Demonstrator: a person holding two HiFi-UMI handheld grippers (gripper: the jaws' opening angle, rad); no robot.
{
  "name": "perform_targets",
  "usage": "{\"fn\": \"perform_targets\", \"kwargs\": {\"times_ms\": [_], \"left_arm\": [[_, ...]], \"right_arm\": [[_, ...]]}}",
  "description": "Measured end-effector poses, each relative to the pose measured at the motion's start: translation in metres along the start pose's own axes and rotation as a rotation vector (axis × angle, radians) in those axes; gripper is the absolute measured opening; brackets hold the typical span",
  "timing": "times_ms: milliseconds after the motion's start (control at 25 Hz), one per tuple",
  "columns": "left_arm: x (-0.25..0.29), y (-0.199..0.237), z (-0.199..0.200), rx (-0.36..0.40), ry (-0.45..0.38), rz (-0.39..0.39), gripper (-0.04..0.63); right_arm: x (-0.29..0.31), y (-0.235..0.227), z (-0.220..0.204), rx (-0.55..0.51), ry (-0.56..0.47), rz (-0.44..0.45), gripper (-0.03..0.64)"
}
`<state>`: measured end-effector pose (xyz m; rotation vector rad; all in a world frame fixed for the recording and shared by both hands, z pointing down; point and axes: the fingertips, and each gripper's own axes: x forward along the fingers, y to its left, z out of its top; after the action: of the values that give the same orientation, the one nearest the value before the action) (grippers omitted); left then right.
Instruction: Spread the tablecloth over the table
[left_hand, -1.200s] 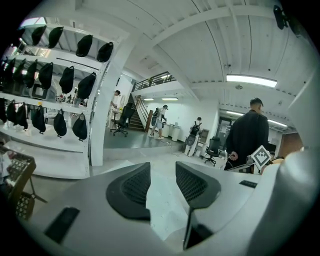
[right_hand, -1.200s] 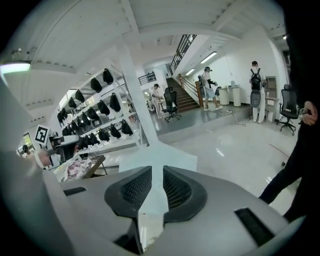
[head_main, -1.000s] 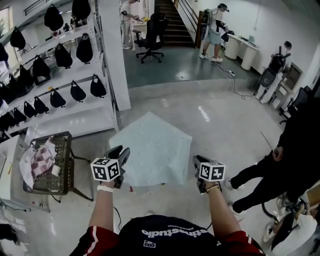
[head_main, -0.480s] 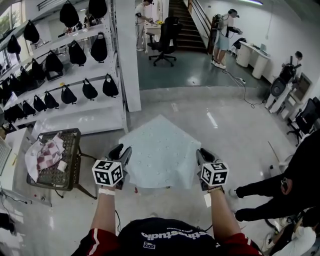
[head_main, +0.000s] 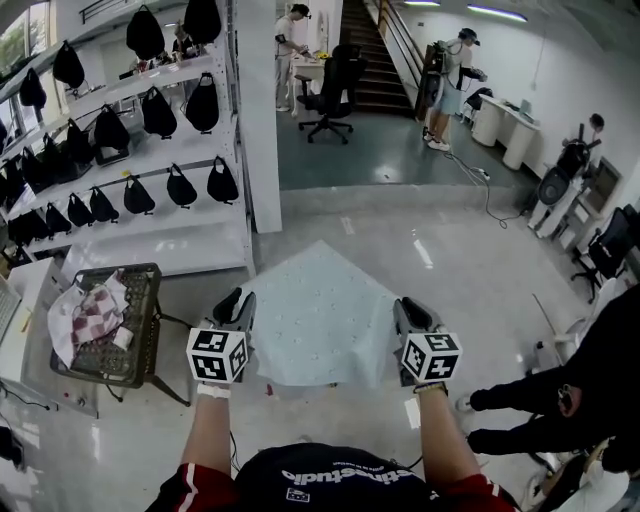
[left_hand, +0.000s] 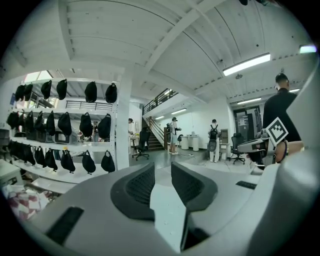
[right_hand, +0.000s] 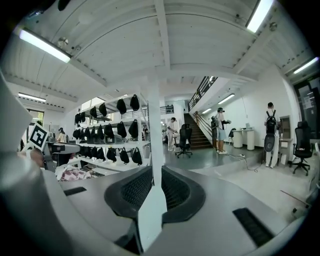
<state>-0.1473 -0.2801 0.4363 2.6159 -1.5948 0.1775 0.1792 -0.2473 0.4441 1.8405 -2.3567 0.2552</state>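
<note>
Left gripper (head_main: 238, 303) had the near left edge of the tablecloth (head_main: 320, 320) between its jaws. The jaws had just been closing, a narrow gap showed between the tips, and the cloth was caught lower down between the pads. Right gripper (head_main: 411, 306) was clamped on the near right edge, with a strip of cloth running up between its nearly closed jaws. Both grippers were held about level, side by side and well apart. The cloth was stretched between them and fanned out ahead, its far corner pointing away from the person, airborne over the shiny floor (head_main: 470, 290). It was pale with small dots. Left of the left gripper stood a wire basket (head_main: 135, 350) with a checked cloth (head_main: 90, 315) in it. Shelves of black bags (head_main: 150, 150) were further ahead on the left. Right of the right gripper, a person in black (head_main: 575, 385) was low to the floor.
</note>
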Motion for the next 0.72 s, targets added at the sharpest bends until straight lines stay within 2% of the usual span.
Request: {"fn": "perform_targets", "kwargs": {"times_ms": [240, 480, 720], "left_arm": [[0.002, -0.003, 0.012, 0.005, -0.022, 0.011, 0.08], [0.002, -0.005, 0.02, -0.025, -0.06, 0.023, 0.039], [0.0, -0.008, 0.025, -0.03, -0.079, 0.025, 0.017]], "right_arm": [[-0.015, 0.002, 0.034, -0.019, -0.099, -0.019, 0.061], [-0.023, 0.004, 0.047, -0.021, -0.124, -0.013, 0.06], [-0.034, -0.004, 0.061, 0.003, -0.212, -0.07, 0.038]]}}
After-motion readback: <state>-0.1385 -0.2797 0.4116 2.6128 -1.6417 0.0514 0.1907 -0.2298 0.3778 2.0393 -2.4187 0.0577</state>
